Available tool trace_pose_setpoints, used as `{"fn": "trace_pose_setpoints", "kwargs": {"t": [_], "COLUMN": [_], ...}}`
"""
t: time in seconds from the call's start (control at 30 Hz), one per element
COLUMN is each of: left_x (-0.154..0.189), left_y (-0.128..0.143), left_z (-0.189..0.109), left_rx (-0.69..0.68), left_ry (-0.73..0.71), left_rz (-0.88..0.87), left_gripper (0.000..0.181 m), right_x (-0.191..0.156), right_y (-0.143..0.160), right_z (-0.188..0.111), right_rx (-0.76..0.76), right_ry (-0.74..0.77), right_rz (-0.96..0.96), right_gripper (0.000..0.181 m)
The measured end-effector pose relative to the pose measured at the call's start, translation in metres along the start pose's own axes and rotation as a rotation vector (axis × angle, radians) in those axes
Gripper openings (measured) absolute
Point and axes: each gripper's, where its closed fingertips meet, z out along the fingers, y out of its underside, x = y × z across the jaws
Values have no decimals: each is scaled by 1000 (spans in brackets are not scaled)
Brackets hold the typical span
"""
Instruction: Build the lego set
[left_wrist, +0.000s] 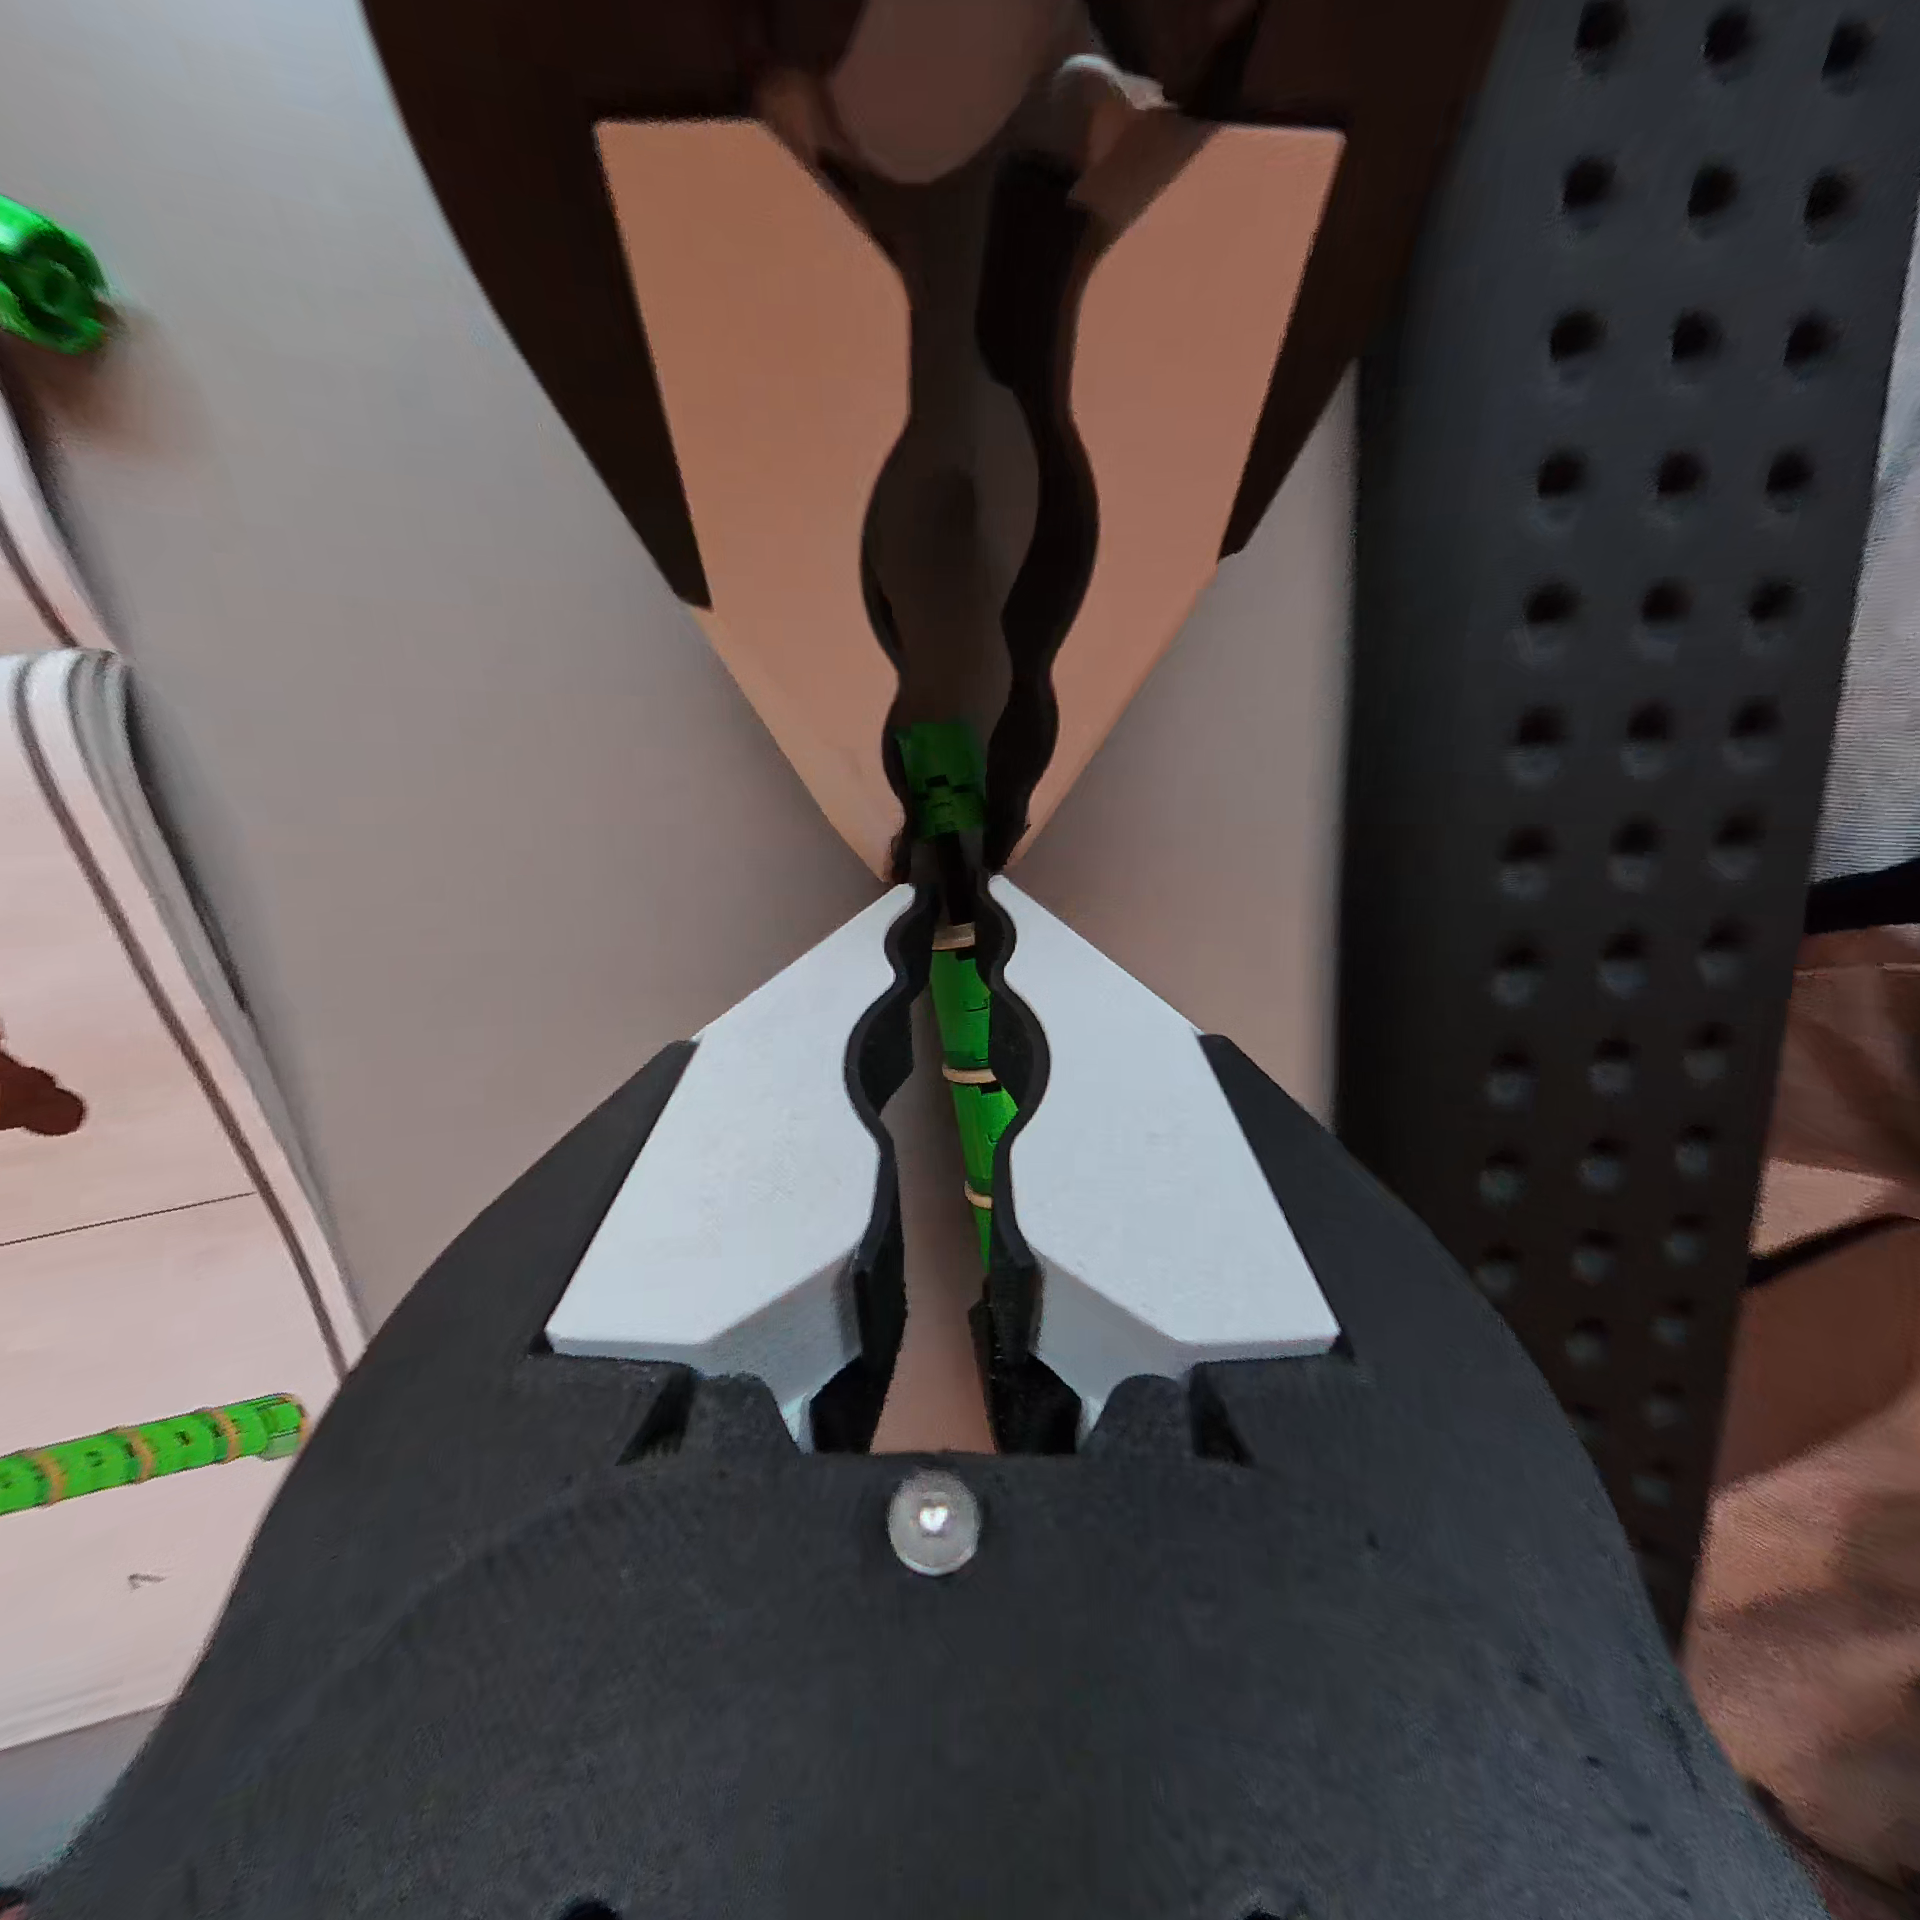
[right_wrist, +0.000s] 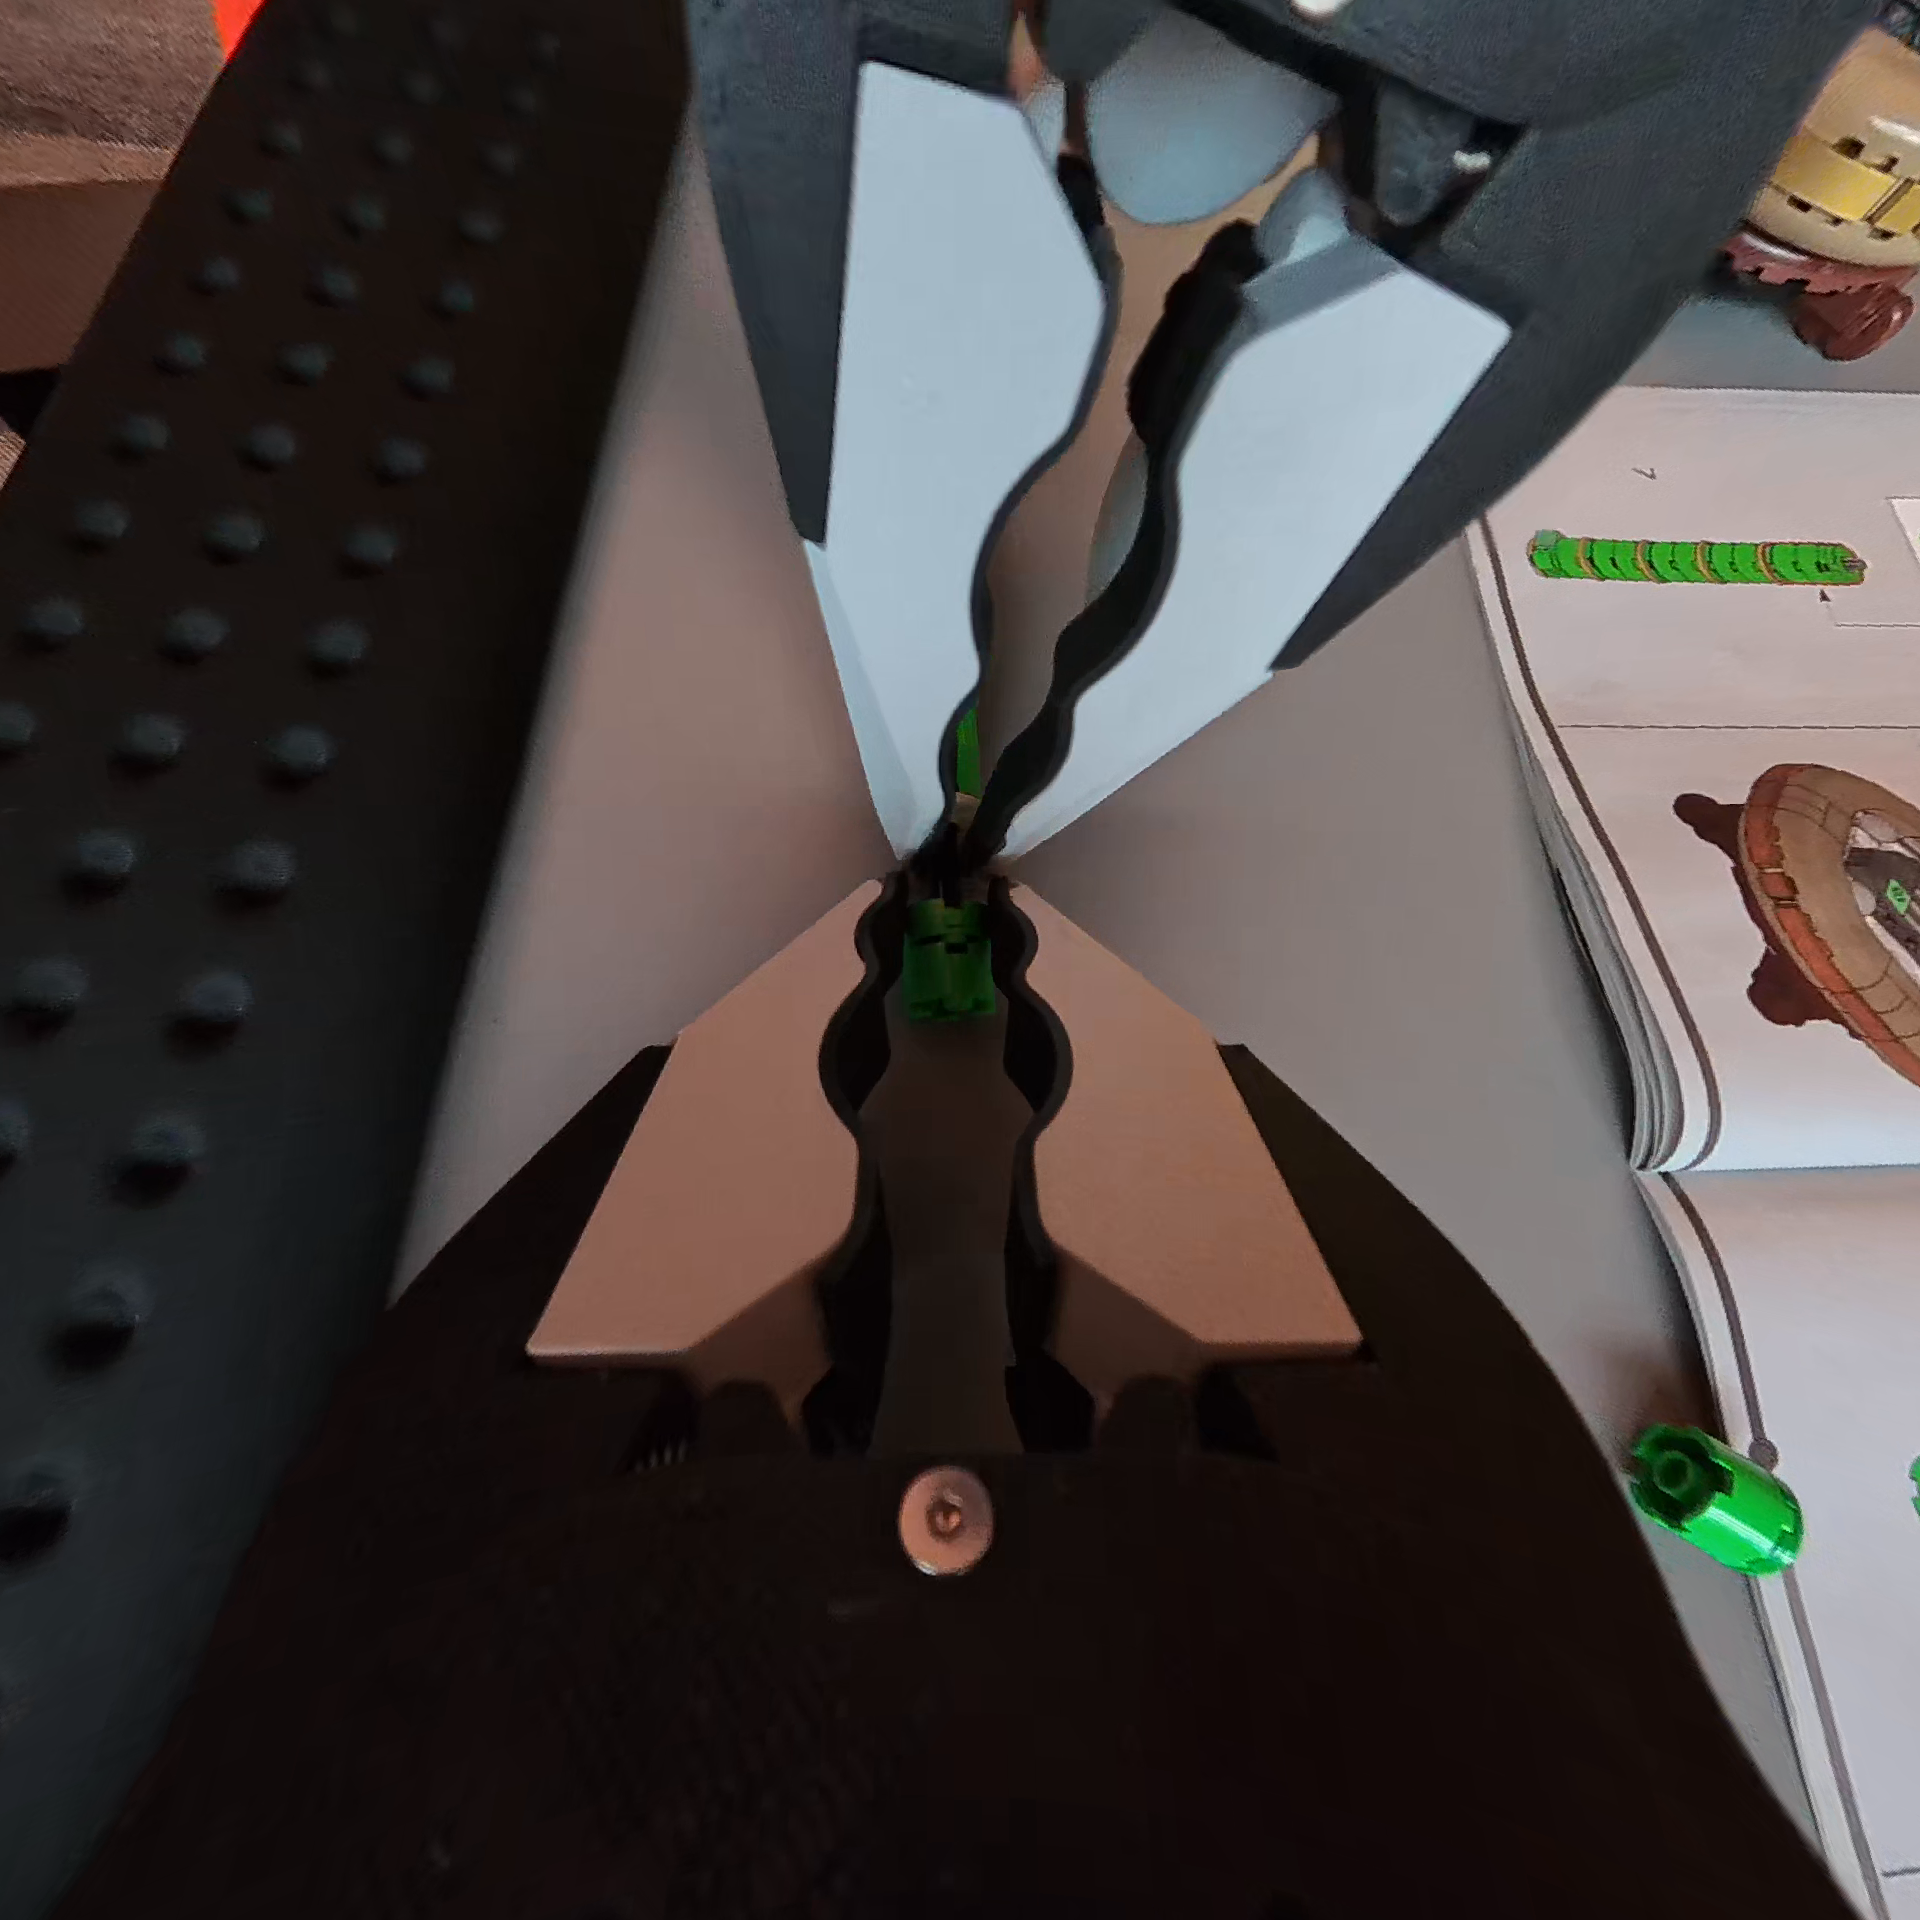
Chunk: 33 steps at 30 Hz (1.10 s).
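Between the pale fingers of the left gripper (left_wrist: 951, 904) lies a green segmented stem (left_wrist: 971, 1081), pinched along its length, jaws nearly closed on it. Just beyond its tip, nose to nose, the right gripper (right_wrist: 940, 894) clamps a short green round piece (right_wrist: 943, 971), which seems to touch the stem's end, though shadow hides the joint. Beside them rests an open instruction booklet (right_wrist: 1704, 935) with a loose green brick (right_wrist: 1714, 1512) on it.
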Motion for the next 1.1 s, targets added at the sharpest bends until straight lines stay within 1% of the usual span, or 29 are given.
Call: {"fn": "trace_pose_setpoints", "kwargs": {"t": [0.03, 0.13, 0.23, 0.3, 0.5, 0.67, 0.83, 1.1], "left_x": [0, 0, 1, 1, 3, 3, 2, 3], "left_y": [1, 2, 4, 5, 8, 10, 10, 10], "left_z": [0, 0, 1, 1, 1, 0, 1, 1], "left_rx": [-23, -101, -166, -182, -194, -175, -175, -152], "left_ry": [34, 92, 83, 73, 44, 48, 42, 35], "left_rz": [-24, -61, -30, -8, 35, 5, 14, 21], "left_gripper": [6, 6, 6, 6, 4, 3, 3, 3], "right_x": [0, 1, -1, -2, -1, -1, -2, -1], "right_y": [0, 0, 0, -1, -5, -5, -6, -7], "right_z": [0, 0, -1, -1, 3, 4, 5, 6], "right_rx": [-1, -1, 1, 5, 9, 7, 7, 3], "right_ry": [-2, 10, 30, 32, 49, 44, 44, 49], "right_rz": [4, -15, -76, -115, -141, -114, -113, -123], "right_gripper": [16, 16, 17, 17, 15, 16, 18, 15]}}
